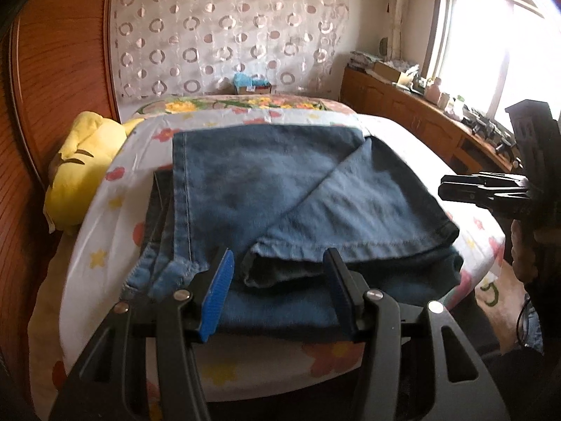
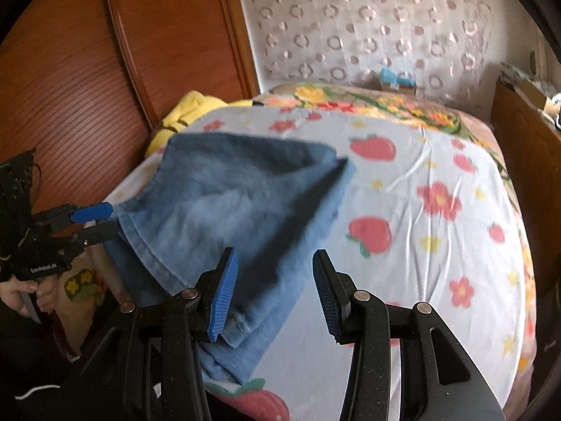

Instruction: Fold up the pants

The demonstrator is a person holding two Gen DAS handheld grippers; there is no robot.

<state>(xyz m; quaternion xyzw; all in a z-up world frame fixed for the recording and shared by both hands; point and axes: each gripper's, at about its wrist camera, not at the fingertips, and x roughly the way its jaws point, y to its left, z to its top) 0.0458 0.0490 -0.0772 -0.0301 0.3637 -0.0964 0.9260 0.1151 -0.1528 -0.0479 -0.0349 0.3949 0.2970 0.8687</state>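
Blue denim pants [image 1: 280,203] lie folded in layers on the flower-print bed sheet [image 1: 105,217]; they also show in the right wrist view [image 2: 228,203]. My left gripper [image 1: 278,277] is open, its blue-padded fingers straddling the near folded edge of the pants. It also shows at the left of the right wrist view [image 2: 101,221], open beside the pants' edge. My right gripper [image 2: 275,291] is open just above the pants' near corner. In the left wrist view the right gripper [image 1: 445,191] hovers beyond the pants' right edge.
A yellow plush toy [image 1: 84,168] lies at the bed's left side against a wooden wardrobe [image 1: 59,70]. A wooden cabinet [image 1: 413,115] with clutter runs under the window at right. A patterned curtain [image 1: 228,28] hangs behind the bed.
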